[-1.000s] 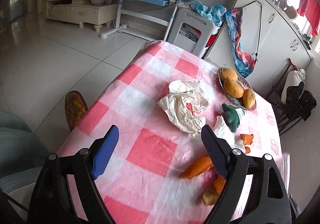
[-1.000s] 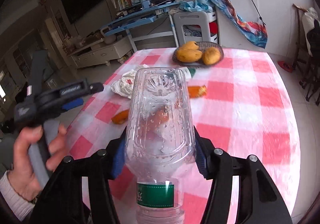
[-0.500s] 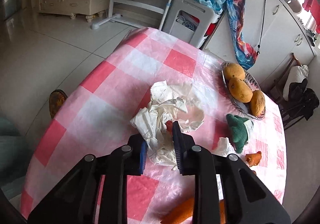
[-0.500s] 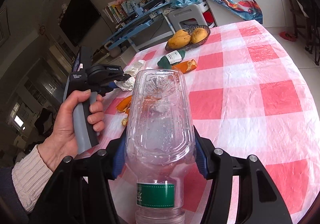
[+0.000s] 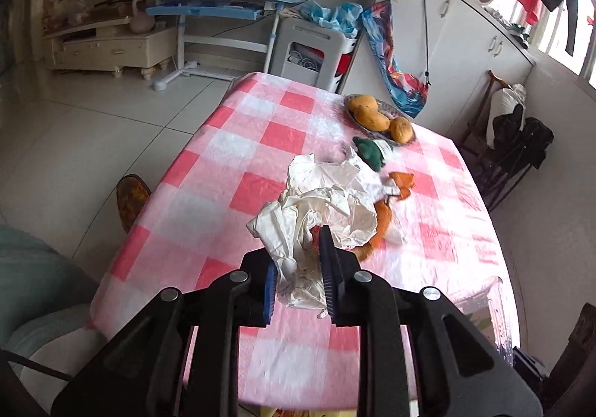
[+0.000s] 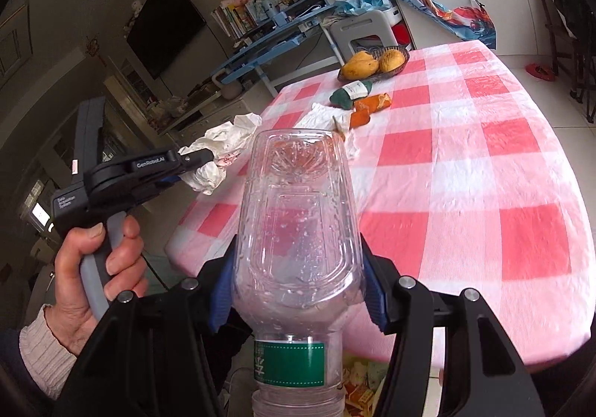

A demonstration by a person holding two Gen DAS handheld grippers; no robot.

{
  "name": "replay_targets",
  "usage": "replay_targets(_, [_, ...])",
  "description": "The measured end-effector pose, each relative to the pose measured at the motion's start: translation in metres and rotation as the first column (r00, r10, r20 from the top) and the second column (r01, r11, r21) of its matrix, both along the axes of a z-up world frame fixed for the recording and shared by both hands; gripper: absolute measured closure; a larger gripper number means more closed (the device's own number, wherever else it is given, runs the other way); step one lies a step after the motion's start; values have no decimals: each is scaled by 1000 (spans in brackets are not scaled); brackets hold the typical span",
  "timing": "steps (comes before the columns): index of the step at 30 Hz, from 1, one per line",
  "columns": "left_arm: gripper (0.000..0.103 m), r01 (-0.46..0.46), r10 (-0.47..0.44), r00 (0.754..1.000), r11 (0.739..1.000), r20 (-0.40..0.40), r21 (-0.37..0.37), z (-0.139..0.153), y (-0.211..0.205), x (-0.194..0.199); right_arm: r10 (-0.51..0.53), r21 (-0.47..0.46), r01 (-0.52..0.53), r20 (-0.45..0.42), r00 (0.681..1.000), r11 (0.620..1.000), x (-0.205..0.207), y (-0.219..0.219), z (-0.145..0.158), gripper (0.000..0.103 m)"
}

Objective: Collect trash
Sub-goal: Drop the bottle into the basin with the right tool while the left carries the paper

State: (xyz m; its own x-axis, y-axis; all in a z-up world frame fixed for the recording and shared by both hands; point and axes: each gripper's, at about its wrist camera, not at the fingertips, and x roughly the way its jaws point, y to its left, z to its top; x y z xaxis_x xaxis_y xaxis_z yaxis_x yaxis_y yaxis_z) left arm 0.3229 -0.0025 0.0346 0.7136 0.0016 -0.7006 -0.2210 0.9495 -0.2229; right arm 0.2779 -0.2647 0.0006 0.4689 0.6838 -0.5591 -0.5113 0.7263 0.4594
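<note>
My left gripper [image 5: 298, 253] is shut on a crumpled white paper wad [image 5: 327, 201], pinching its near end between the blue pads. In the right wrist view the same paper wad [image 6: 223, 141] hangs from the left gripper [image 6: 201, 160] in the air beside the table's left edge, and a hand holds that gripper's handle. My right gripper [image 6: 298, 256] is shut on a clear plastic bottle [image 6: 298, 201] with a green label, bottom pointing forward. Orange peels [image 5: 400, 180], a green wrapper [image 5: 370, 152] and a white tissue [image 6: 320, 115] lie on the pink checked tablecloth [image 5: 231, 171].
A basket of mangoes [image 5: 376, 115] stands at the table's far side. A patterned stool [image 5: 130, 201] sits by the left edge. A blue desk [image 5: 223, 3] and a white stool [image 5: 313, 44] stand beyond. Coloured wrappers [image 6: 361, 379] show below the near table edge.
The left jaws went from wide open to shut on the paper wad, then drew it back and off the tablecloth. The right gripper swung with the bottle still held.
</note>
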Motion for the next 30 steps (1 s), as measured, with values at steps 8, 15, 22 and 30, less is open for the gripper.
replay_targets(8, [83, 81, -80, 997, 996, -14, 41, 2, -23, -77, 28, -64, -31, -53, 998, 997, -49, -3, -13, 47])
replay_targets(15, [83, 98, -97, 995, 994, -10, 54, 3, -32, -115, 63, -118, -71, -75, 995, 990, -67, 9, -23, 47])
replay_targets(22, [82, 109, -109, 994, 992, -12, 69, 3, -36, -128, 58, -174, -73, -92, 994, 982, -68, 14, -34, 46])
replay_targets(30, [82, 125, -124, 992, 990, -22, 68, -1, -39, -134, 43, -206, -64, -104, 994, 976, -69, 13, -41, 46])
